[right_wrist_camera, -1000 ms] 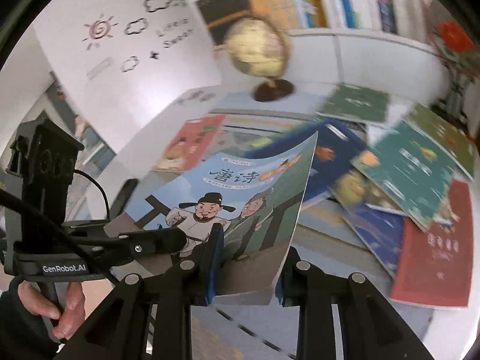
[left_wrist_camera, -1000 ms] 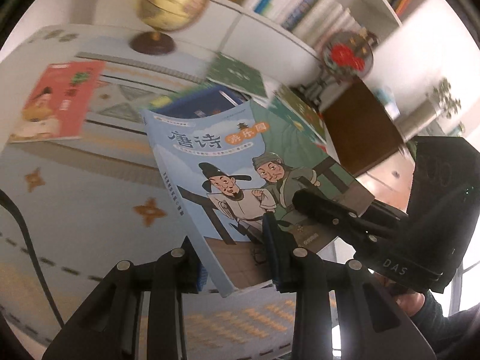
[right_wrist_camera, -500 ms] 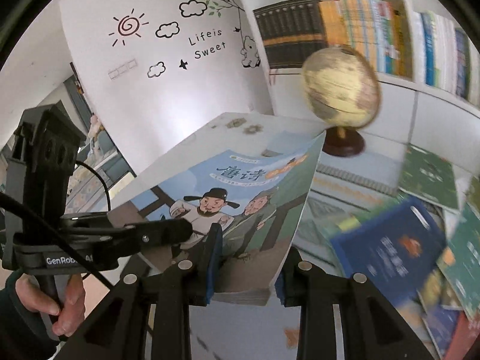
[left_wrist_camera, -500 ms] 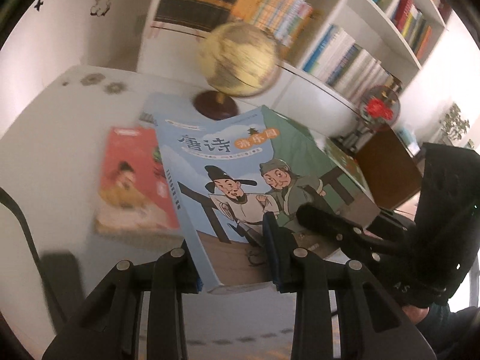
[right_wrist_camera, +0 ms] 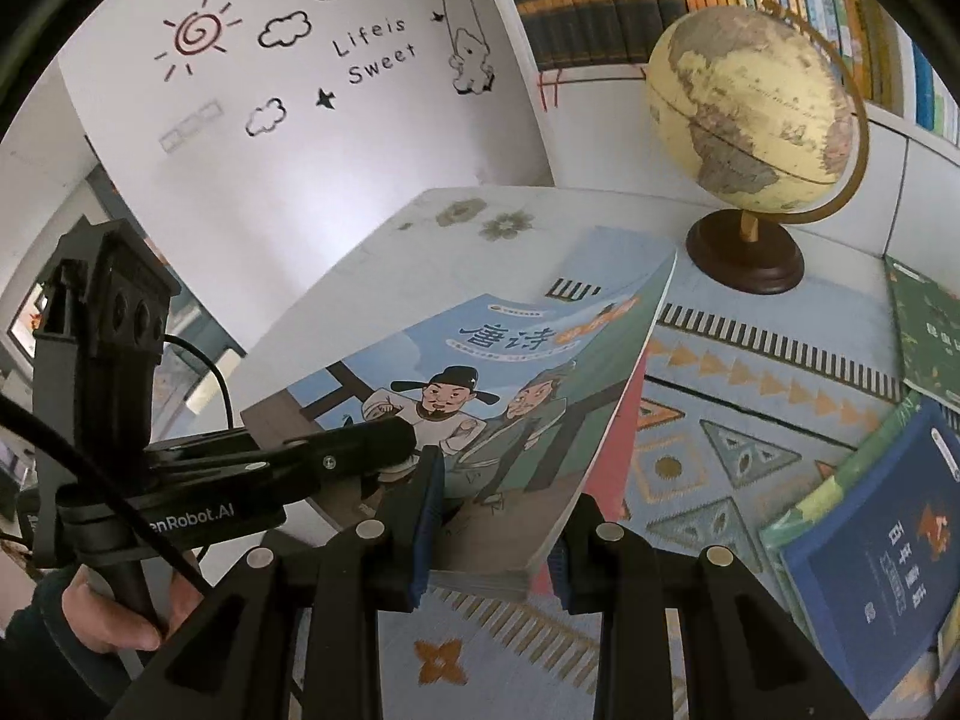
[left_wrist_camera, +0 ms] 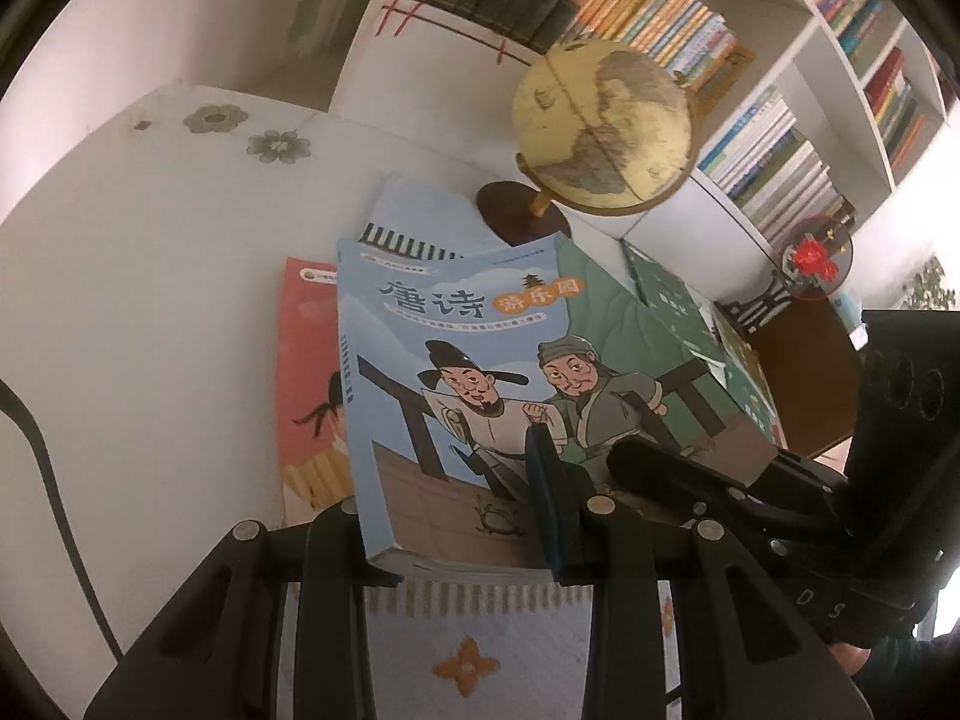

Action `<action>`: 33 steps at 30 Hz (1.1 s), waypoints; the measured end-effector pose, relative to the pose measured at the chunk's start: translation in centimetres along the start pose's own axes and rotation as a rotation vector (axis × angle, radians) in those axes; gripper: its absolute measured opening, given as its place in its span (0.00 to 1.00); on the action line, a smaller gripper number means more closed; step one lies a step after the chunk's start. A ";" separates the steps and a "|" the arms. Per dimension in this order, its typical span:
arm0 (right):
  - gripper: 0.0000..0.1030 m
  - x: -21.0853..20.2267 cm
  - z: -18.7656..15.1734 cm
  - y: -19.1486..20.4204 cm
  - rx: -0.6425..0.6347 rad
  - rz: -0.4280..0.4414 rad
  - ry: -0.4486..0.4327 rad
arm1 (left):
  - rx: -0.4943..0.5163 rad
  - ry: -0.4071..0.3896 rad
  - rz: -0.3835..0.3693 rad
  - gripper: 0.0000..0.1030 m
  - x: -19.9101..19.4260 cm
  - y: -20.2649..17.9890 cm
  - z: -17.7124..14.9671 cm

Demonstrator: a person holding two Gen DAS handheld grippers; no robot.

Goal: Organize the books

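- Light blue cover front and centre: the blue book point(left_wrist_camera: 456, 396) with two cartoon figures is up off the table point(left_wrist_camera: 150, 276), tilted, carried between both tongs.
- The left gripper point(left_wrist_camera: 456, 516) is clamped on the book's near edge, one blue pad point(left_wrist_camera: 543, 498) pressed flat on the cover.
- The right gripper point(right_wrist_camera: 492, 528) pinches the same book from the other side, jaws narrow, the page block squeezed between its pads.
- Each gripper shows up in the other's view, reaching onto the cover; a hand point(right_wrist_camera: 114, 618) grips the left handle.
- Right beneath the lifted book lies a pink book point(left_wrist_camera: 309, 384) on the patterned cloth point(right_wrist_camera: 720, 408).
- Just behind, a globe point(left_wrist_camera: 600, 126) stands upright on its dark round base.
- Off to the right of the cloth, a green book point(right_wrist_camera: 927, 330) and a dark blue book point(right_wrist_camera: 882, 570) lie flat.
- Behind it all, a bookshelf point(left_wrist_camera: 780, 138) packed with upright volumes.
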State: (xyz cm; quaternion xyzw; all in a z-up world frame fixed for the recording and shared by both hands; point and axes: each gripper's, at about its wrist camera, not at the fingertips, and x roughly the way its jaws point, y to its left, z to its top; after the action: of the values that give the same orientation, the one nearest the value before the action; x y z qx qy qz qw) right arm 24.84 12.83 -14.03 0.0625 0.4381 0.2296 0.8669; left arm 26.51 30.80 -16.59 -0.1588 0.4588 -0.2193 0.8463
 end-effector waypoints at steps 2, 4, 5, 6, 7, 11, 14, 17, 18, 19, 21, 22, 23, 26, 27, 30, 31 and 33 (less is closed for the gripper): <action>0.28 1.1 0.4 -0.4 0.009 0.000 0.012 | -0.009 0.000 0.002 0.28 0.6 0.7 0.2; 0.28 2.7 0.9 -1.2 0.038 0.031 0.039 | -0.037 0.003 -0.004 0.28 1.4 1.7 0.0; 0.28 3.2 1.0 -1.5 0.050 0.041 0.053 | -0.056 0.008 -0.014 0.28 1.7 2.3 -0.2; 0.28 3.9 1.2 -1.9 0.057 0.048 0.071 | -0.080 0.015 -0.030 0.28 2.1 2.9 -0.4; 0.28 4.5 1.2 -2.0 0.053 0.044 0.083 | -0.096 0.016 -0.040 0.28 2.4 3.3 -0.7; 0.28 5.9 0.4 -2.5 0.037 0.021 0.110 | -0.075 0.042 -0.023 0.28 3.3 3.1 -1.5; 0.28 6.7 -0.5 -3.4 0.096 0.032 0.134 | -0.100 0.060 -0.021 0.28 3.8 3.5 -2.0; 0.28 7.4 -1.2 -3.6 0.110 0.033 0.152 | -0.150 0.089 -0.024 0.28 4.6 4.5 -2.2; 0.28 7.9 -1.4 -3.7 0.112 0.028 0.161 | -0.163 0.098 -0.022 0.28 4.9 4.8 -2.4; 0.28 8.1 -1.5 -3.8 0.119 0.028 0.166 | -0.163 0.101 -0.009 0.28 5.0 4.9 -2.6; 0.28 8.9 -1.9 -4.6 0.171 0.043 0.180 | -0.157 0.105 0.020 0.28 4.9 5.0 -3.0; 0.28 9.2 -2.2 -5.1 0.206 0.054 0.191 | -0.162 0.106 0.028 0.28 4.8 5.1 -3.1; 0.29 9.4 -2.5 -5.5 0.233 0.063 0.198 | -0.170 0.107 0.033 0.28 4.7 5.3 -3.3; 0.30 9.7 -2.8 -5.9 0.259 0.059 0.212 | -0.199 0.116 0.052 0.26 4.5 6.1 -3.9; 0.31 9.8 -2.9 -5.9 0.254 0.050 0.222 | -0.208 0.112 0.057 0.26 4.3 6.4 -4.0; 0.33 10.2 -3.0 -5.8 0.253 0.040 0.250 | -0.221 0.095 0.076 0.28 3.7 6.8 -4.2; 0.33 10.2 -3.0 -5.7 0.249 0.043 0.256 | -0.230 0.089 0.083 0.28 3.5 7.0 -4.3; 0.33 9.9 -3.1 -5.5 0.223 0.028 0.260 | -0.239 0.072 0.127 0.28 2.8 7.1 -4.4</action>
State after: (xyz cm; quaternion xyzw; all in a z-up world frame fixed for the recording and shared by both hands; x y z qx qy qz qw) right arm 29.37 12.19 -24.83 0.1340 0.5682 0.1979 0.7874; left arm 25.74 35.12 -24.27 -0.2212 0.5207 -0.1144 0.8166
